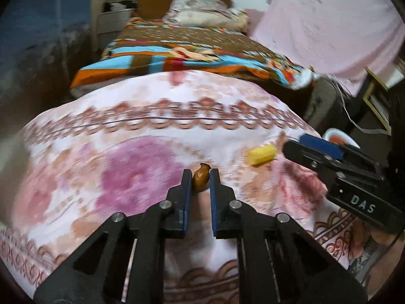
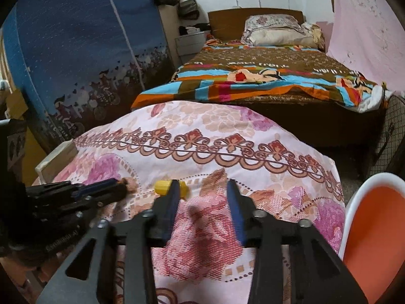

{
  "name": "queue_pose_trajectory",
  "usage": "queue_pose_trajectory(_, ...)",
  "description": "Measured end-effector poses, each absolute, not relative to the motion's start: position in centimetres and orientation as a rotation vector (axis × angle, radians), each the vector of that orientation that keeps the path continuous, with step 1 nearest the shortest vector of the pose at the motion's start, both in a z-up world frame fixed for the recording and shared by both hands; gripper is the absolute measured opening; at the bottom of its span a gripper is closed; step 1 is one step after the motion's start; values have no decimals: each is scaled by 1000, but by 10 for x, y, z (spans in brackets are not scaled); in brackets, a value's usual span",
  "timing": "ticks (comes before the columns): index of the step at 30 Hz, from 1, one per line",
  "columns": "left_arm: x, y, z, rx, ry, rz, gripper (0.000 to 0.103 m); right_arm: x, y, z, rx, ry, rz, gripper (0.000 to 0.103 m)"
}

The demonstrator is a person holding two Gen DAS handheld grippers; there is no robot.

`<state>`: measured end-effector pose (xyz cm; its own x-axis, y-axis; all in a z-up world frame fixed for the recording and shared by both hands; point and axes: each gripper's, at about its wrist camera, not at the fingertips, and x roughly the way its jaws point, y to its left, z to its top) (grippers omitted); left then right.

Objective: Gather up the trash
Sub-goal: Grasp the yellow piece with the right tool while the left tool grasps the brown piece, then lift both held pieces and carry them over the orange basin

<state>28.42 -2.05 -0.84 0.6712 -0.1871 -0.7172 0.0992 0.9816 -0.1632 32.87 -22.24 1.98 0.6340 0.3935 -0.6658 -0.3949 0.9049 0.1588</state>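
A small brown scrap (image 1: 201, 181) sits between the blue pads of my left gripper (image 1: 200, 173), which is shut on it just above the pink floral cloth (image 1: 136, 152). To its right a yellow crumpled piece (image 1: 262, 154) lies on the cloth. In the right wrist view my right gripper (image 2: 204, 193) stands open over the cloth with nothing between its fingers. The yellow piece (image 2: 165, 187) lies at the tip of its left finger, partly hidden behind it. My left gripper (image 2: 122, 187) comes in from the left, the brown scrap (image 2: 129, 185) at its tip.
A white bin with an orange inside (image 2: 374, 217) stands off the cloth's right edge, also seen as the bin (image 1: 338, 136) behind my right gripper (image 1: 301, 143). A bed with a striped blanket (image 2: 253, 81) lies beyond. A blue patterned wardrobe (image 2: 83, 50) stands at the left.
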Motion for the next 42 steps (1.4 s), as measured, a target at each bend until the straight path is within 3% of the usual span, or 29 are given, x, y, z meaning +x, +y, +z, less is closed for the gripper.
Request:
queue_pose_trajectory(15,269,20,-11,-282,743,-44,0,333,-180,8,-141,822,498,41)
queue_pose_trajectory(17,268,16,-11,-270,739,-46,0,333,-181,7,-141,824,491,27)
queue_pose_trajectory(23,260,10,-2,-230,692,-48,0,328,-186,9,-122,802,473,26)
queue_pose_trajectory(42,196,-25,58,-176,316,-178,0,218,-240,82,17,150,400,27)
